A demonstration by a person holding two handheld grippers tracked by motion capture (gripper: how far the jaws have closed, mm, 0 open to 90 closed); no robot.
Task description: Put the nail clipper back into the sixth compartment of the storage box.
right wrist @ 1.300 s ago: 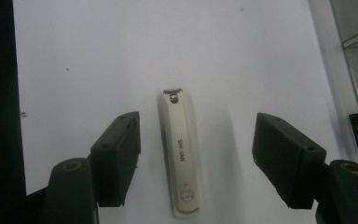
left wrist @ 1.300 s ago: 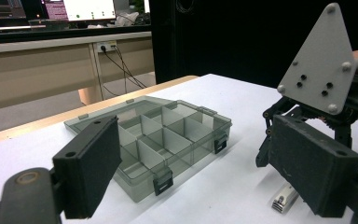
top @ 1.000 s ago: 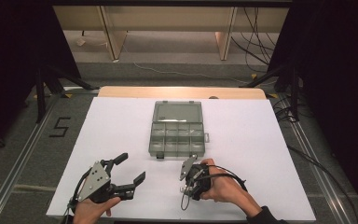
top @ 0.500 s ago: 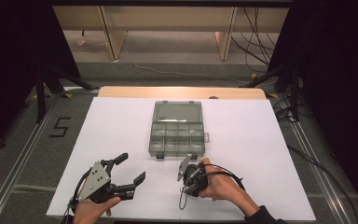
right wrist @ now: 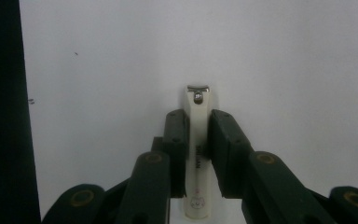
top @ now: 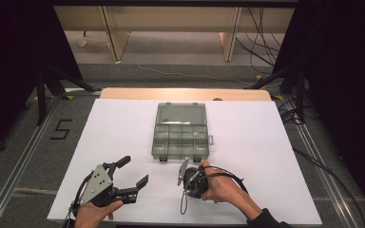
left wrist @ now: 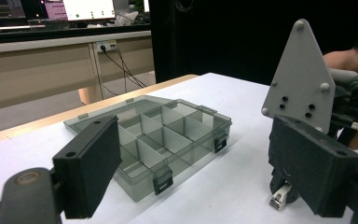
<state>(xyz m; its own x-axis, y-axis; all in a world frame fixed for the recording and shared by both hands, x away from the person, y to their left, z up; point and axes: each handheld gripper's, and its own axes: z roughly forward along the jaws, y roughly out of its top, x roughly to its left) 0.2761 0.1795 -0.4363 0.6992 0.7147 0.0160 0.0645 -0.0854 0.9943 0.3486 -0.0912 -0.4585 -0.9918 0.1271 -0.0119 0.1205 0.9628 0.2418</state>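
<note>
The right gripper (right wrist: 197, 154) points down at the white desk (top: 275, 156), just on the near side of the clear compartment box (top: 180, 133), and its jaws have just been closing on a cream nail clipper (right wrist: 198, 149) that lies flat between them. In the right gripper view both fingers (right wrist: 176, 149) appear to press the clipper's long sides near its middle, with the metal cutting end sticking out beyond the tips. The clipper lies on the desk on the near side of the box, toward its right front corner.

The grip looks centred, and that matters here: the clipper is narrow and smooth, so a hold toward one end would likely let it swing. Before lifting, it seems wise to make sure the pads are fully seated on the sides rather than riding up over the lever. Lift straight up first, then carry toward the box, whose lid lies open flat behind the divided tray. The clipper is long compared with the small cells, so it should go in lengthwise or tilted.

The left gripper (top: 132, 175) rests left of the box's near edge with its fingers wide apart and nothing between them; it could steady the box if it slides.
</note>
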